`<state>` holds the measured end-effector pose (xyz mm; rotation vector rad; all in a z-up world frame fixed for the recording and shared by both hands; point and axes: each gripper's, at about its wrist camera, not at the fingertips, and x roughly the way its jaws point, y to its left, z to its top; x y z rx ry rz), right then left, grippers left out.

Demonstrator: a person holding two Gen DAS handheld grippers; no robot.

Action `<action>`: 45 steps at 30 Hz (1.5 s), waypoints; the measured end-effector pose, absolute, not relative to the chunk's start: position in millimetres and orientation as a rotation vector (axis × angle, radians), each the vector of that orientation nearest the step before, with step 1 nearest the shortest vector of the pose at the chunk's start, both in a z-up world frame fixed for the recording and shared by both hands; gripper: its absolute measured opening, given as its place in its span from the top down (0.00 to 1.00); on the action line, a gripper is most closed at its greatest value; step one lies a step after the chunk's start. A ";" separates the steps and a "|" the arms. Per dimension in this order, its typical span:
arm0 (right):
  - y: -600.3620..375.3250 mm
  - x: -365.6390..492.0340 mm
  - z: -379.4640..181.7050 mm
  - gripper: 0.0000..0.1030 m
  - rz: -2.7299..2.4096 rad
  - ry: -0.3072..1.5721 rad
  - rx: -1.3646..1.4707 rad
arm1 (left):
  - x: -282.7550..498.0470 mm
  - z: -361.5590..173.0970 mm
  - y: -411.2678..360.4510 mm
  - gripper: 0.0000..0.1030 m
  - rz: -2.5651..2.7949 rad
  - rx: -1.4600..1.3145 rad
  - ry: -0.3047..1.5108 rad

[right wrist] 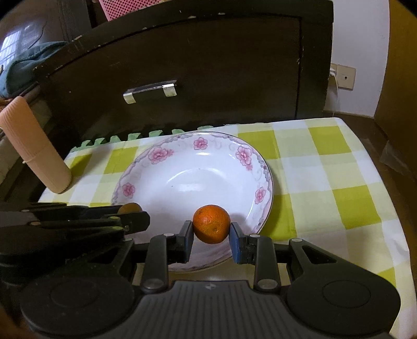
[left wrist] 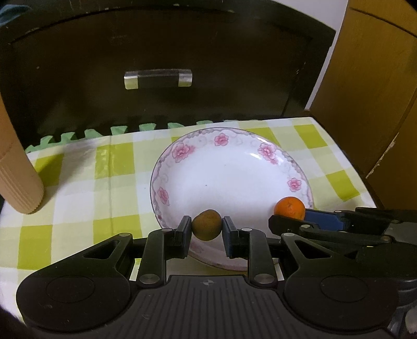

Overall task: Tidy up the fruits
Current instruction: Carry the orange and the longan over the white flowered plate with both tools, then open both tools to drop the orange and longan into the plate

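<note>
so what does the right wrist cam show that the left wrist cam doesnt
Only the right wrist view shows a pink patterned item above the cabinet, a wall socket and window light reflected at far left.

Only the left wrist view shows the wooden panels at right.

Both share the flowered plate, the checked cloth, the dark cabinet's handle, the ribbed beige cylinder, the left claw shut on a brownish-green fruit, and the right claw shut on an orange.
</note>
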<state>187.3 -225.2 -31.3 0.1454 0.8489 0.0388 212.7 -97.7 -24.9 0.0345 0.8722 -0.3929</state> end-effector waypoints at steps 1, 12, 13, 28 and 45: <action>-225.8 189.1 -32.8 0.72 0.041 0.848 0.145 | 214.4 -26.2 -97.9 0.69 -0.392 0.033 0.876; -227.4 197.8 -40.6 0.71 0.059 0.850 0.142 | 221.0 -31.2 -97.2 0.69 -0.378 0.032 0.893; -227.7 197.7 -40.7 0.71 0.058 0.848 0.142 | 220.9 -31.0 -97.0 0.69 -0.378 0.034 0.892; -228.3 196.4 -36.2 0.63 0.058 0.831 0.132 | 218.3 -23.6 -92.2 0.62 -0.363 0.033 0.874; -221.2 167.3 -9.0 0.62 0.063 0.776 0.133 | 196.9 2.9 -75.5 0.54 -0.350 0.024 0.834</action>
